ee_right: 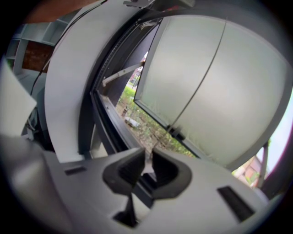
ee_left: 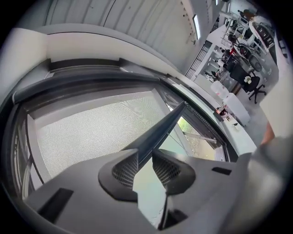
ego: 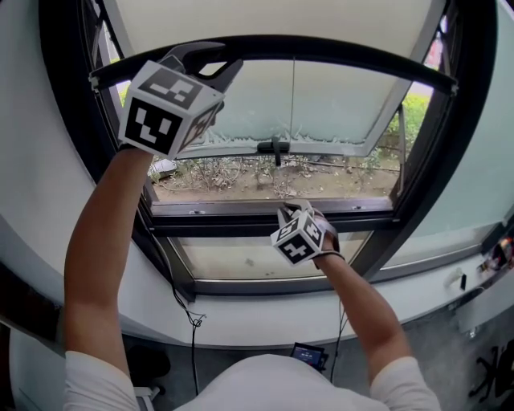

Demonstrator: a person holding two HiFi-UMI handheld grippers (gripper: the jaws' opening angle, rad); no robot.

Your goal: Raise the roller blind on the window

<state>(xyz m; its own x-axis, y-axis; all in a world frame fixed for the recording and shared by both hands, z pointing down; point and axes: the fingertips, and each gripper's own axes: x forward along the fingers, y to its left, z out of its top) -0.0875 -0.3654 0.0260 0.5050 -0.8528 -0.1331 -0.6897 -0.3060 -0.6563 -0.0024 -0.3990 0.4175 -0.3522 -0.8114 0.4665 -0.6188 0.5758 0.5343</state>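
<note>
The pale roller blind (ego: 273,20) hangs at the top of the window and ends in a dark bottom bar (ego: 345,54) that runs across it. My left gripper (ego: 210,63) is raised to the bar's left part. In the left gripper view the bar (ee_left: 169,121) runs in between the ribbed pads, and the left gripper (ee_left: 145,167) is shut on it. A thin pull cord (ego: 293,96) drops from the bar. My right gripper (ego: 295,210) sits lower, by the window's middle rail. In the right gripper view the cord (ee_right: 201,77) leads down into the jaws of the right gripper (ee_right: 147,167), which is shut on it.
Behind the cord a frosted pane (ego: 321,104) is tilted open outwards, with a dark handle (ego: 274,149) at its lower edge. A dark window frame (ego: 273,225) and a white sill (ego: 265,317) lie below. A cable (ego: 193,321) hangs off the sill. Office desks and chairs (ee_left: 242,68) stand to the side.
</note>
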